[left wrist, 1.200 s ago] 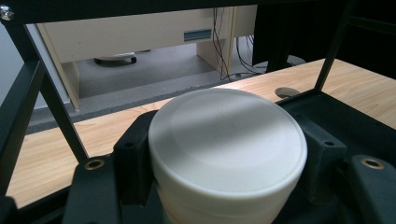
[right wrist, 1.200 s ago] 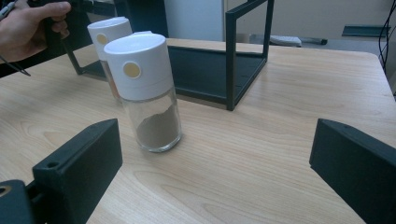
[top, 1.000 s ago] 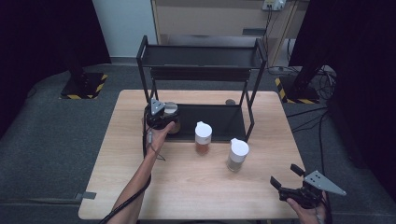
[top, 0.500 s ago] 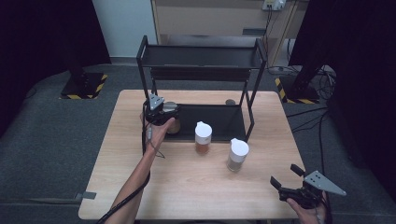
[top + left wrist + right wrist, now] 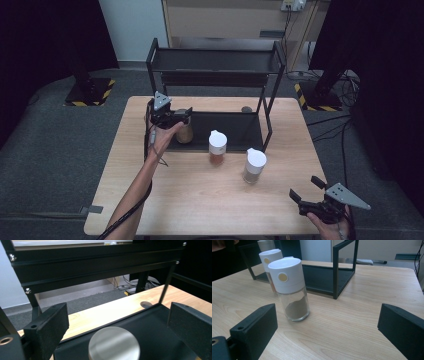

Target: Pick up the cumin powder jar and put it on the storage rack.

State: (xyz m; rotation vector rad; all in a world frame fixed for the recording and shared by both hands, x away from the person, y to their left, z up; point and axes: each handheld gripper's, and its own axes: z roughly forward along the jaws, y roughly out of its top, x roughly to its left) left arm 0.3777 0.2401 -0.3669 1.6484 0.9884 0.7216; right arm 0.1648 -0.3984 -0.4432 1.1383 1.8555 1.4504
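Note:
A glass jar with a silver lid (image 5: 184, 132) stands on the lower shelf (image 5: 235, 125) of a black two-tier rack (image 5: 215, 60). My left gripper (image 5: 181, 118) hovers just above it, and its jaws have just been opening. In the left gripper view the lid (image 5: 113, 344) lies low between the open jaws (image 5: 120, 315), which do not touch it. Two white-capped spice jars (image 5: 217, 147) (image 5: 254, 165) stand on the table in front of the rack. My right gripper (image 5: 306, 188) rests open near the front right corner, and the nearer jar (image 5: 293, 290) stands ahead of it.
The wooden table (image 5: 200, 200) has bare room across its front and left. The rack's upper shelf (image 5: 95, 262) hangs close above the left gripper. A round hole (image 5: 246, 109) sits in the tabletop behind the rack. Grey floor surrounds the table.
My left gripper has let go of the silver-lidded jar and risen a little above it. The jar stays on the lower shelf. The right gripper has not moved.

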